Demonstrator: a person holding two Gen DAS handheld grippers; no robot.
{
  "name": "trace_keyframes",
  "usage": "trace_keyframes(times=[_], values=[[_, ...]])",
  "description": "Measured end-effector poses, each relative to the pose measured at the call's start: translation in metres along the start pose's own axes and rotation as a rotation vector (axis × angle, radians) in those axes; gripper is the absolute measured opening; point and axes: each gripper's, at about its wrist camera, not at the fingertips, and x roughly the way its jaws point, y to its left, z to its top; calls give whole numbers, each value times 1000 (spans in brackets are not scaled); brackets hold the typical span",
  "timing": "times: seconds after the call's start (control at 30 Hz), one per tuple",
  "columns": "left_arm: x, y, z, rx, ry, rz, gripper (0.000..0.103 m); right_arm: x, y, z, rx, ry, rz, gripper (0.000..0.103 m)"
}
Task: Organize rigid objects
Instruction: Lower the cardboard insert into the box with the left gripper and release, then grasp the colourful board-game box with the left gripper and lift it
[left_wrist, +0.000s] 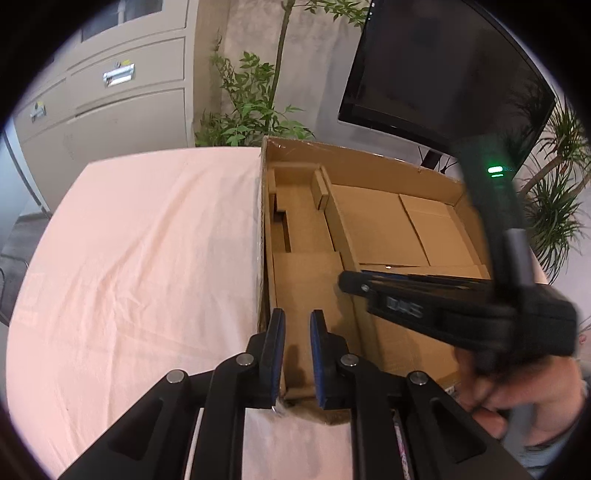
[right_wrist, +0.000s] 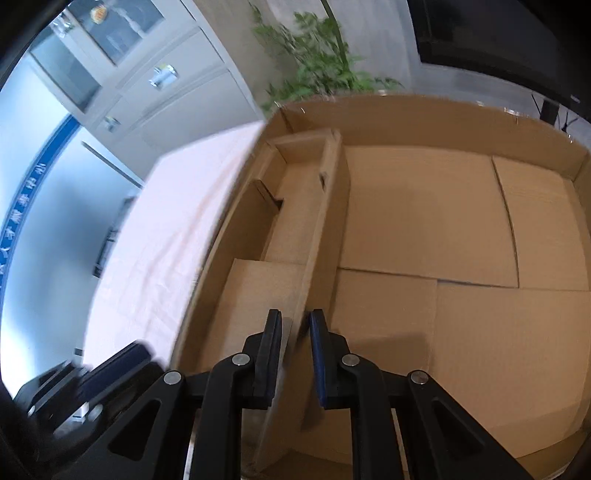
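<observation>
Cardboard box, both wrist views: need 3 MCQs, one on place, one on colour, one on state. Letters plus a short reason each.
1. Where does the cardboard box sit on the table?
A. at the cloth's right side
B. in the cloth's middle
C. on the floor

2. What colour is the tablecloth?
A. green
B. pale pink
C. black

3. What lies in the box's compartments?
A. stacked plates
B. bottles
C. nothing but cardboard

Answers:
1 A: in the left wrist view the cloth spreads bare to the box's left.
2 B: the cloth reads pale pink in both views.
3 C: only the cardboard divider and flat flaps show; the left tool and right tool carry nothing.
</observation>
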Motion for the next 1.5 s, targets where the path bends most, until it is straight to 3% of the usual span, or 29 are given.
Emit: trace_keyframes(times=[0.1, 0.23, 0.27, 0.3, 0.33, 0.37, 0.4, 0.47, 0.57, 0.73, 0.83, 0.93, 1.07, 1.13, 1.3, 1.43, 1.5], values=[[-8, 3, -8, -11, -14, -1, 13, 16, -4, -3, 30, 26, -4, 16], [-37, -3, -24, 10, -113, 8, 15, 12, -4, -10, 43, 39, 49, 28], [-45, -6, -29, 16, -133, 25, 27, 3, -3, -13, 28, 38, 76, 44], [-54, -9, -35, 20, -155, 52, 38, -6, -2, -16, 8, 26, 81, 68], [-64, -13, -44, 23, -179, 82, 73, -23, -1, -23, -21, -17, 65, 79], [-76, -18, -57, 18, -211, 108, 100, -48, -3, -34, -62, -86, 38, 93], [-85, -22, -68, 9, -245, 114, 103, -75, -6, -48, -112, -149, 12, 99], [-101, -31, -96, -9, -279, 74, 102, -118, -14, -78, -186, -235, -30, 103], [-100, -43, -120, -19, -216, -22, 102, -179, -29, -140, -258, -352, -83, 103], [-74, -67, -144, -35, -79, -176, 102, -199, -42, -234, -293, -246, 19, 103], [-57, -79, -148, -30, -32, -214, 102, -181, -47, -257, -258, -177, 67, 103], [-46, -89, -153, -17, 12, -206, 100, -161, -40, -270, -252, -131, 100, 102], [-27, -98, -154, -23, 88, -216, 83, -142, -32, -265, -269, -104, 52, 102], [-26, -98, -155, -35, 99, -246, 79, -136, -28, -259, -260, -83, 29, 102], [-26, -102, -156, -26, 86, -233, 73, -117, -31, -255, -196, -45, 38, 103], [-43, -105, -157, -17, 46, -199, 59, -113, -27, -252, -180, -73, 12, 102], [-57, -113, -154, 12, 7, -176, 59, -120, -22, -251, -195, -114, -24, 101]])
